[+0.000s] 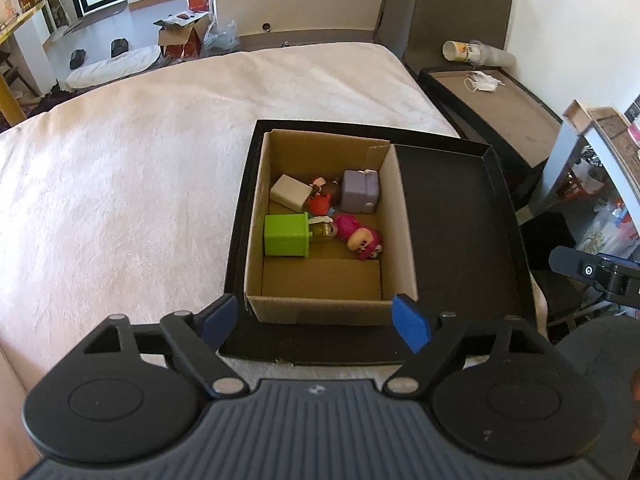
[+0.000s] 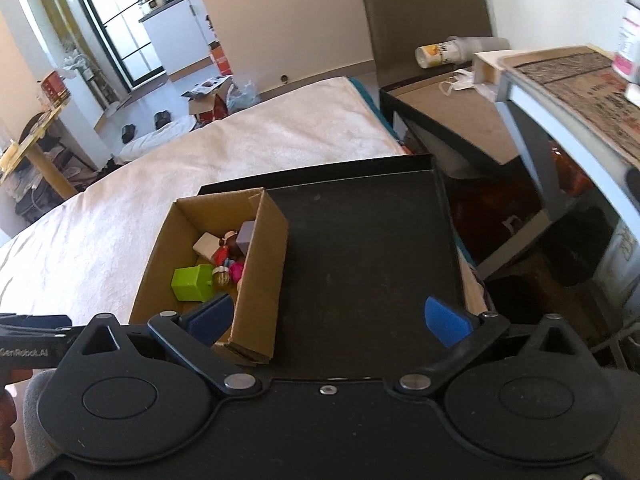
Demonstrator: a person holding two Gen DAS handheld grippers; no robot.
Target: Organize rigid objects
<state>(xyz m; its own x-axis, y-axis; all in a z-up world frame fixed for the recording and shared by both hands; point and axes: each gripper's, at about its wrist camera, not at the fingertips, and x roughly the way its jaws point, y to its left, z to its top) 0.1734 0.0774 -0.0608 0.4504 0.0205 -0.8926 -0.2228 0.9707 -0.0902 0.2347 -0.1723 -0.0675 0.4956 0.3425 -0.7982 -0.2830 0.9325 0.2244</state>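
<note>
An open cardboard box point(image 1: 394, 216) point(image 2: 264, 256) sits in the left half of a shallow black tray point(image 1: 460, 220) point(image 2: 360, 248) on the bed. Inside lie a green block point(image 1: 286, 235) point(image 2: 192, 283), a lilac block point(image 1: 359, 191) point(image 2: 245, 236), a white block point(image 1: 289, 192) point(image 2: 206, 245), a pink figure point(image 1: 358, 237) point(image 2: 237, 270) and a red figure point(image 1: 320, 202) point(image 2: 220, 255). My left gripper point(image 1: 316, 322) hangs open just short of the box's near wall, holding nothing. My right gripper point(image 2: 330, 320) is open over the tray's bare right half, its left finger point(image 2: 210, 318) beside the box's near corner.
A cream blanket point(image 1: 140, 168) covers the bed to the left. A dark low table point(image 1: 500, 100) with a face mask and a lying cup stands at the right, and a grey shelf point(image 2: 560, 128) is nearer. Boxes and clutter lie on the floor beyond the bed.
</note>
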